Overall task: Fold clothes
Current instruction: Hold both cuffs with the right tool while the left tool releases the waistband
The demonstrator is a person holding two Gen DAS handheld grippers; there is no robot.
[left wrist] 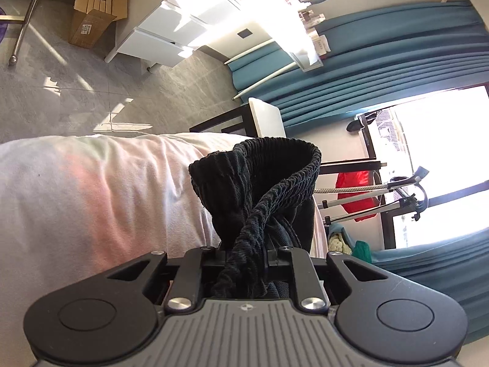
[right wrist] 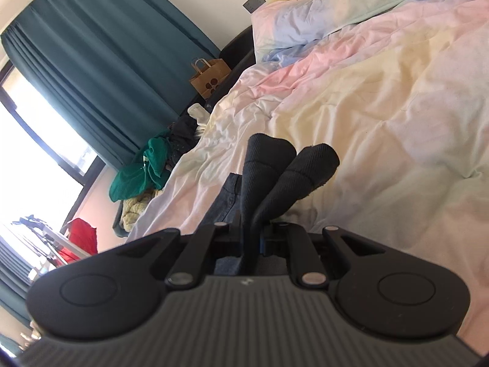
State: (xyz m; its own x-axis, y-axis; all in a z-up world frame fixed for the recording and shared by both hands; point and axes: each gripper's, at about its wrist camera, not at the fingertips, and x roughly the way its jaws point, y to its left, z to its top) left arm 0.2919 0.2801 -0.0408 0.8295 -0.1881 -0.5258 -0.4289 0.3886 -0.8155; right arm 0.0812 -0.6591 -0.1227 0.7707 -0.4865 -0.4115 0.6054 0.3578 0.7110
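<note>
Left gripper (left wrist: 244,252) clamping black garment's (left wrist: 259,189) ribbed waistband | right gripper (right wrist: 249,229) pinching dark cloth (right wrist: 275,168) | both hanging over pastel bedspread (right wrist: 382,107) edge

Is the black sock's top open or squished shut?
Open: the black sock cuff forms a wide ring above the left gripper, which pinches the fabric below.

Likely home bedroom, rumpled bed (right wrist: 382,98), curtains (right wrist: 101,61)

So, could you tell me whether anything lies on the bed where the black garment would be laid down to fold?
Nothing visible does. Both the left gripper and right gripper are shut on the black garment, and the quilt ahead of it is bare, only wrinkled.
</note>
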